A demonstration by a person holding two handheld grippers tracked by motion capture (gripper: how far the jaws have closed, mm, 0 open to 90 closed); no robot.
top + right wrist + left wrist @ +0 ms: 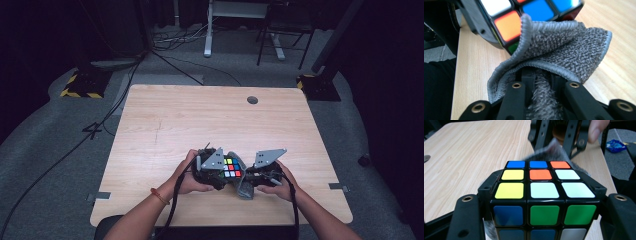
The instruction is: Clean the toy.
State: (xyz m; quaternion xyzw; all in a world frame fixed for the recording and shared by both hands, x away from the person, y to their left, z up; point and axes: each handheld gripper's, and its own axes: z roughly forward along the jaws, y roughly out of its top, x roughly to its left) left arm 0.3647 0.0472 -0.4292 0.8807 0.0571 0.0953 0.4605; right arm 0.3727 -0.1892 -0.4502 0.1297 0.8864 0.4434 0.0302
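Two grips set: left gripper [544, 220] clamps cube [541, 185]; right gripper [544, 100] pinches cloth [564, 47], touching cube at 12 o'clock. Step, judged: wiping. Next: rub cloth across face.

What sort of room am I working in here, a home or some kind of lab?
Most likely a lab or recording studio, not a home. A bare wooden table stands on grey carpet, cables trail across the floor, and stand bases marked with yellow-black hazard tape flank it against dark surroundings.
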